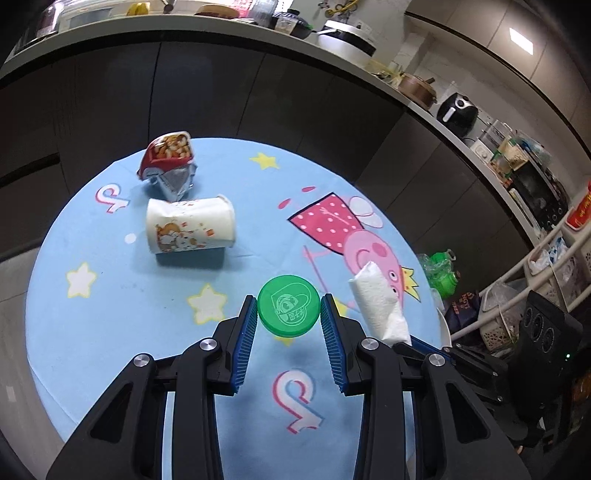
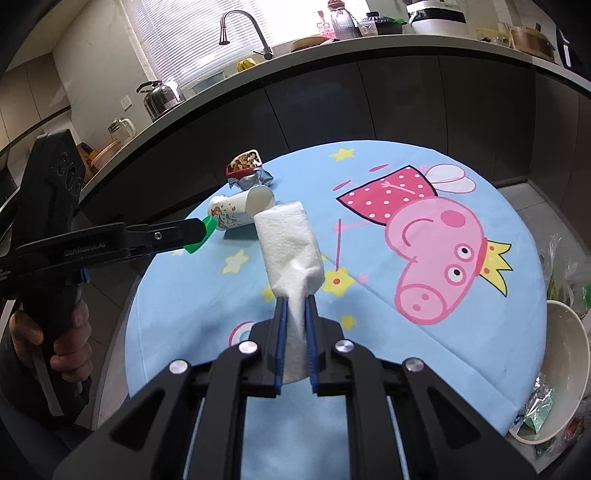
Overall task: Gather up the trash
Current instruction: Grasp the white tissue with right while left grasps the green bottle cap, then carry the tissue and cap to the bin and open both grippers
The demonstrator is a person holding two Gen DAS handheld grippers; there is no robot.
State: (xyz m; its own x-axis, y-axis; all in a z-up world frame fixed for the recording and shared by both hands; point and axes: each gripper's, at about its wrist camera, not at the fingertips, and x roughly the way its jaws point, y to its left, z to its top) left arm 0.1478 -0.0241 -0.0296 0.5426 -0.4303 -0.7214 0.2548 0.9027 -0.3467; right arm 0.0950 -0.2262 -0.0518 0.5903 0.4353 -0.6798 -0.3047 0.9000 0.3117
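My left gripper [image 1: 289, 310] is shut on a round green lid [image 1: 288, 311], held above the blue cartoon tablecloth [image 1: 147, 350]; the lid also shows in the right wrist view [image 2: 202, 235]. My right gripper [image 2: 295, 299] is shut on a folded white paper towel [image 2: 290, 251], which sticks up and forward from the jaws; it also shows in the left wrist view [image 1: 380, 299]. A white paper cup [image 1: 190, 229] lies on its side on the cloth, with a crumpled red snack wrapper [image 1: 170, 162] behind it.
A white bin [image 2: 557, 373] holding wrappers stands off the table's right edge. Green plastic bags [image 1: 441, 269] lie on the floor to the right. Dark cabinets and a cluttered counter [image 1: 258, 33] curve behind the round table.
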